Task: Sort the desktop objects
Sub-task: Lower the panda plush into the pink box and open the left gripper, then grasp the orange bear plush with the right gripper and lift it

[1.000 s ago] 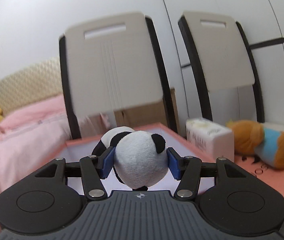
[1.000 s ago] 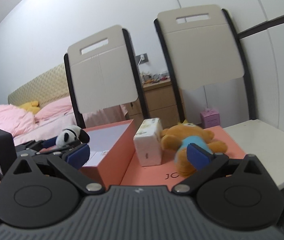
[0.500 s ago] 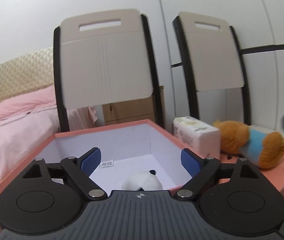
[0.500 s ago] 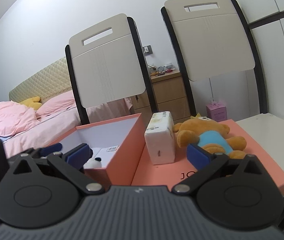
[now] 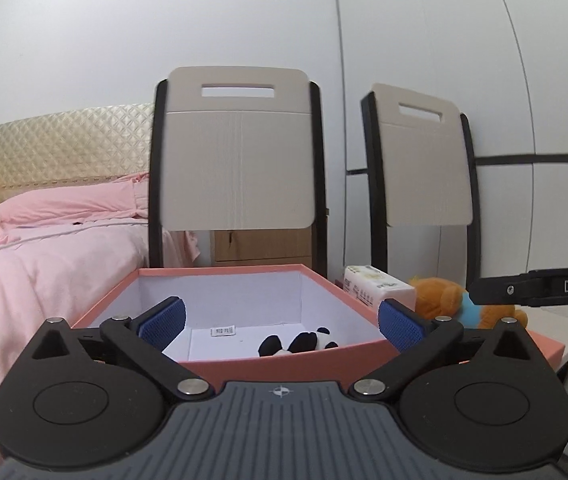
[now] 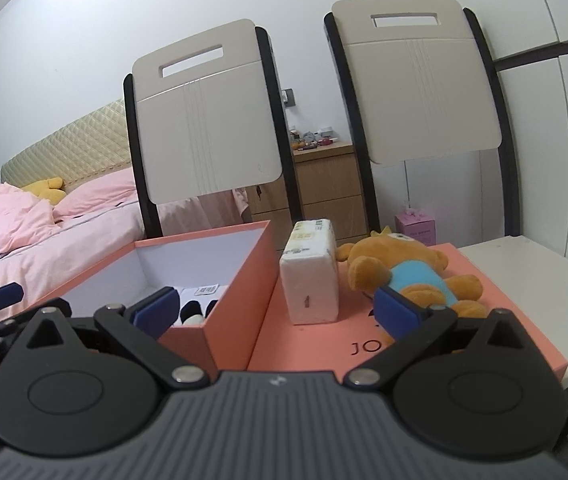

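While its jaws are opening wide with nothing between them, the left gripper (image 5: 279,320) points almost level over the near wall of the salmon box (image 5: 284,364); the panda toy (image 5: 298,343), clamped between the pads a second ago, now lies on the box floor, and the gripper has drawn back. From the right wrist, the right gripper (image 6: 275,312) is held low and spread apart, gripping nothing, aimed at the tissue pack (image 6: 311,272) and orange plush (image 6: 408,276) resting on the box lid (image 6: 496,332), slightly nearer than before.
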Tool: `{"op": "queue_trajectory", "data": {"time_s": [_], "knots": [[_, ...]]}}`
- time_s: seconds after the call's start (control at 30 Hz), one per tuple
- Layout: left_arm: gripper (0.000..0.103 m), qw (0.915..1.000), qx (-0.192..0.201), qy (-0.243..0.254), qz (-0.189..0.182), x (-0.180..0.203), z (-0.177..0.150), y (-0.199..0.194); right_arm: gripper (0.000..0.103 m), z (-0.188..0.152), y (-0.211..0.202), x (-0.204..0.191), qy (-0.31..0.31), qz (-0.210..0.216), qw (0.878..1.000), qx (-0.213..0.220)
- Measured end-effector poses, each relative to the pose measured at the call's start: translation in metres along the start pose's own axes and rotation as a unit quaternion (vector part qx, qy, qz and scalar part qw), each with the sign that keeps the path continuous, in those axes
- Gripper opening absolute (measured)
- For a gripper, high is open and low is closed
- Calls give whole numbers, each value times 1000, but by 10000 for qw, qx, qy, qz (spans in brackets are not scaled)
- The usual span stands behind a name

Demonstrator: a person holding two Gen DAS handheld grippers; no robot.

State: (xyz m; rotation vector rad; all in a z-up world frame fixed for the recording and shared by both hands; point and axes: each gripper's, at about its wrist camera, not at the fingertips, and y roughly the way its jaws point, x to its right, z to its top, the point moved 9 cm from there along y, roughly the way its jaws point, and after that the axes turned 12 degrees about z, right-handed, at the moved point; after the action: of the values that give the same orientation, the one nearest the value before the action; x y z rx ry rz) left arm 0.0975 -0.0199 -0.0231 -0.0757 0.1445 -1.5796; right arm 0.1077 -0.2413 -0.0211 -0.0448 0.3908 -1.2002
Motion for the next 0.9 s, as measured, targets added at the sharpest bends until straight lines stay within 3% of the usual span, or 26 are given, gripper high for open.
{"op": "queue_trajectory", "data": {"time_s": [0.43, 0.53, 0.73, 0.9], "knots": [[103, 9994, -100, -90, 317, -17, -5, 5, 103, 3, 6, -13, -187, 9, 9998, 47], [103, 9988, -128, -106, 470, -22, -7, 8, 103, 17, 9, 1, -133, -32, 9999, -26], [103, 9968, -241, -148, 750, -33, -12, 15, 103, 50, 46, 44, -557, -522, 9965, -354], [103, 9952, -297, -40, 933, -37, -20, 22, 103, 41, 84, 89, -584, -878, 9915, -764]]}}
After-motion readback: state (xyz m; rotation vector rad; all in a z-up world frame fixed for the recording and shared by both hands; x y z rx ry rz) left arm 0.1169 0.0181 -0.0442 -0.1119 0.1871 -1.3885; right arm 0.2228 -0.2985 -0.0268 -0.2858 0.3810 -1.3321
